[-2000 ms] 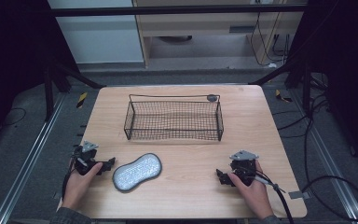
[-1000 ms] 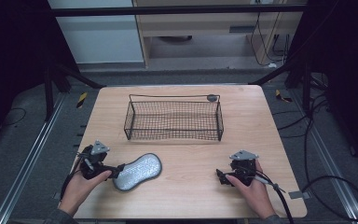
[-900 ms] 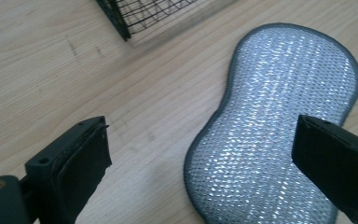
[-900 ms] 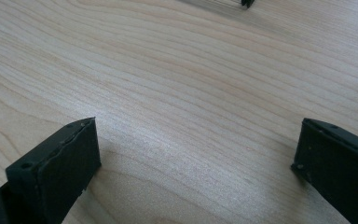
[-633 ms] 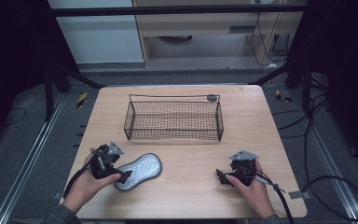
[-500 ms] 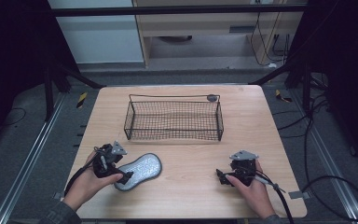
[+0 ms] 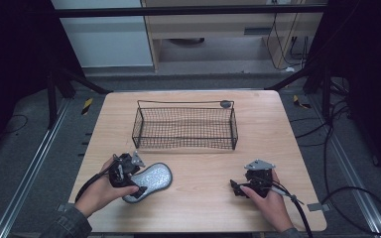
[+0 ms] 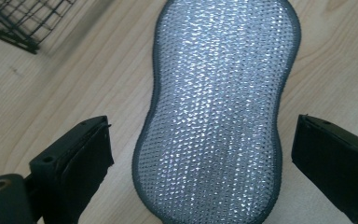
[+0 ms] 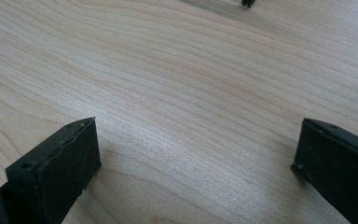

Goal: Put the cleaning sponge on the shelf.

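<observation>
- Your left gripper [image 8: 200, 154] has been closing a little; its jaws sit apart on both sides of the silver, peanut-shaped mesh scrubber [image 8: 219, 107], not squeezing it.
- The scrubber lies flat, near left on the light wooden table [image 7: 278, 134].
- Your right gripper [image 9: 196, 163] is released.

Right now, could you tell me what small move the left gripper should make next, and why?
Probably close the jaws. The left gripper straddles the sponge's narrow waist, jaws just closing, with gaps on both sides, so nothing is gripped yet; the sponge lies flat on the table.

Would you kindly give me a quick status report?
Left gripper open, jaws just closing around scrubber pad, not gripping. Right gripper open, idle. Nothing in the way.
</observation>
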`<state>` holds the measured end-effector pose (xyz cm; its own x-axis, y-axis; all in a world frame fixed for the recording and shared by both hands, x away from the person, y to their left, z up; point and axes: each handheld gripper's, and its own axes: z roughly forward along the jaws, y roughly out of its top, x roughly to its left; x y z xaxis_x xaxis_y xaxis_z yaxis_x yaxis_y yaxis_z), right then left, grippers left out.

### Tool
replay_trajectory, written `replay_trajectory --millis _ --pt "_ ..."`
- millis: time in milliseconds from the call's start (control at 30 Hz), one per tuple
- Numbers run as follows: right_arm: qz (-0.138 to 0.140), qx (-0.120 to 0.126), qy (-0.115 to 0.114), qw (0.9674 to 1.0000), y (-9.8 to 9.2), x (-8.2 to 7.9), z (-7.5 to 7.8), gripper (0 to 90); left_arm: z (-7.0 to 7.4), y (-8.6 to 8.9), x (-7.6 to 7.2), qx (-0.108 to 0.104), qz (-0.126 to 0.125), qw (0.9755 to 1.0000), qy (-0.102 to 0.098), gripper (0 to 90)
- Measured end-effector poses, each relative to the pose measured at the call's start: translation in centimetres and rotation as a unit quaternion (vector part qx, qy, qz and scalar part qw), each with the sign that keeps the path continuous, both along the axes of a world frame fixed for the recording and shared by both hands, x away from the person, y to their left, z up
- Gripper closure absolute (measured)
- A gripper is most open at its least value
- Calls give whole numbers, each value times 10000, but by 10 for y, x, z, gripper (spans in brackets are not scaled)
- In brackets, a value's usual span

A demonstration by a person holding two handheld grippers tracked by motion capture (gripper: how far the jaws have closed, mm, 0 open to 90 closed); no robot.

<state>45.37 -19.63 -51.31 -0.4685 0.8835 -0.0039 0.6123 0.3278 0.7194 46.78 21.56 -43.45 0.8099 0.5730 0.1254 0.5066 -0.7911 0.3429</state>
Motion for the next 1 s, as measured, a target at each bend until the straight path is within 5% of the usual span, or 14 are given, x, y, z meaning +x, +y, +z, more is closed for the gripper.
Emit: replay_trajectory --millis 1000 --pt "51 -16 7 10000 -1 0 0 4 -17 -25 15 477 -557 9967 340 40"
